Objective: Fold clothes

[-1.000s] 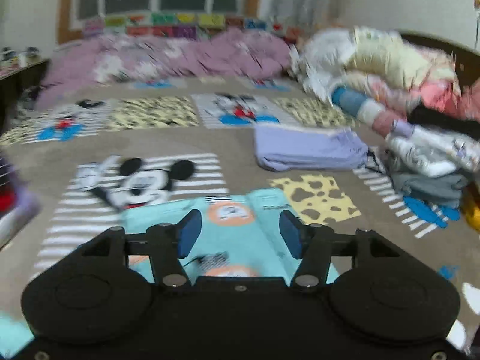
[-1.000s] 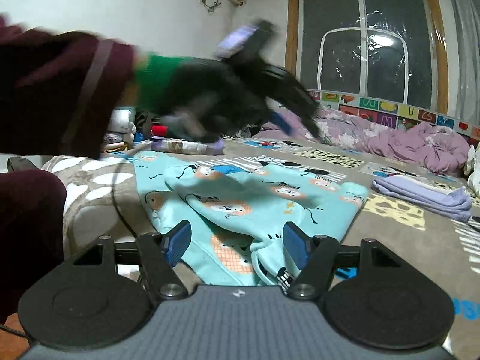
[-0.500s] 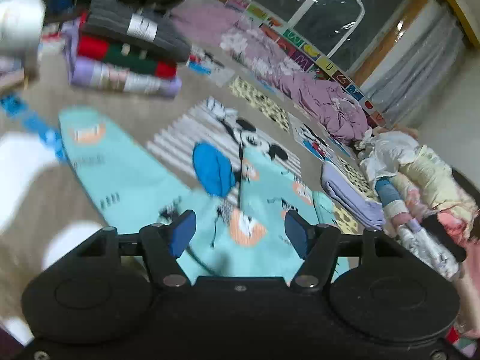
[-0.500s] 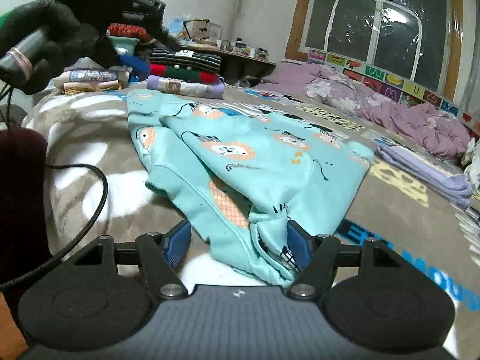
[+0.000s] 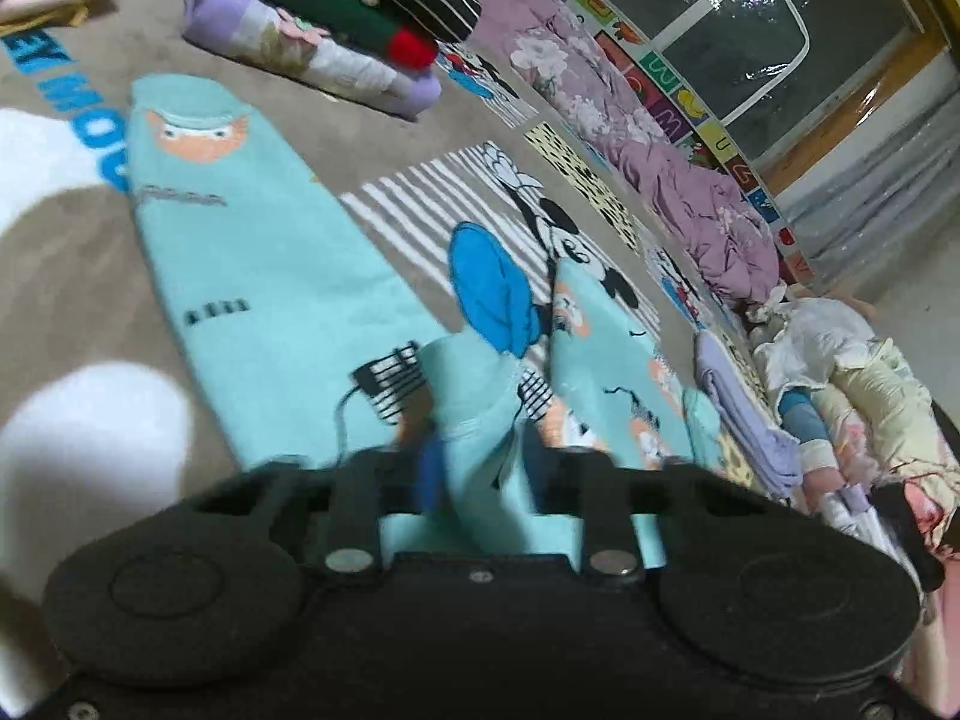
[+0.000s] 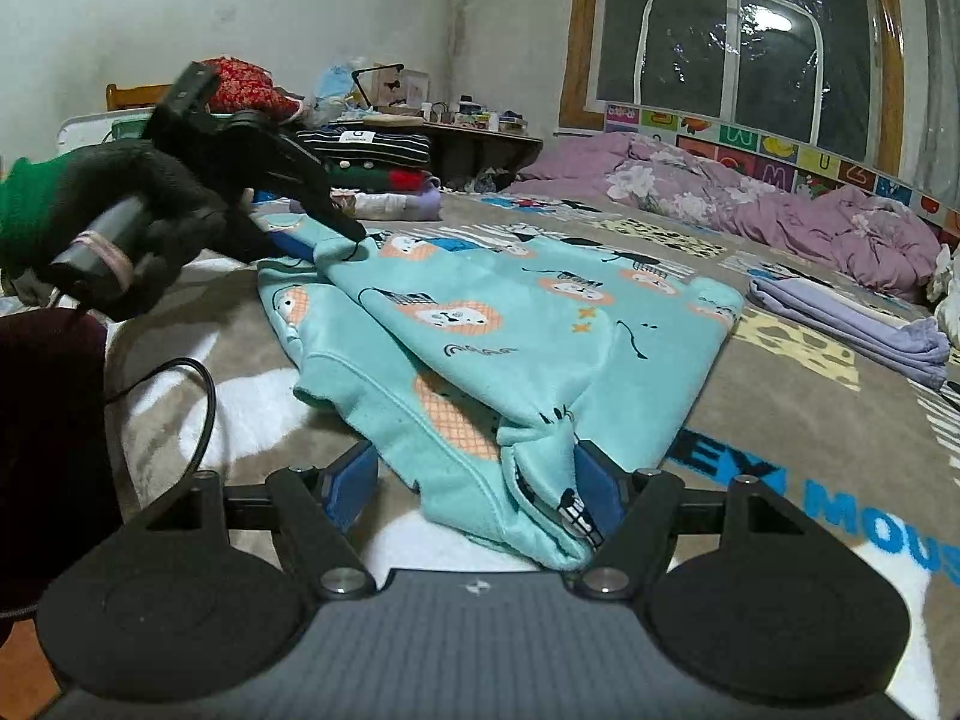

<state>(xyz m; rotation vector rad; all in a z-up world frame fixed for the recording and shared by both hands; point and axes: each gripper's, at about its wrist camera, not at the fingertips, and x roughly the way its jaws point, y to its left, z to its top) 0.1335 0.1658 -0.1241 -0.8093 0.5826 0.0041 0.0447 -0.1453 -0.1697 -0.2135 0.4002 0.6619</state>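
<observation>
Left tongs [image 5: 477, 468] just closing, clamped on teal garment [image 6: 510, 324]; right tongs [image 6: 474, 498] apart, garment hem between. Folded pile [image 5: 336, 18] upper left; lilac fold [image 6: 852, 318] right.

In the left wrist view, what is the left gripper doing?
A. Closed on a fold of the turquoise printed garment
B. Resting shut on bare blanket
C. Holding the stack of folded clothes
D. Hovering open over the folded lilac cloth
A: the left gripper has just closed its jaws, and a raised fold of the turquoise garment is pinched between them.
</observation>
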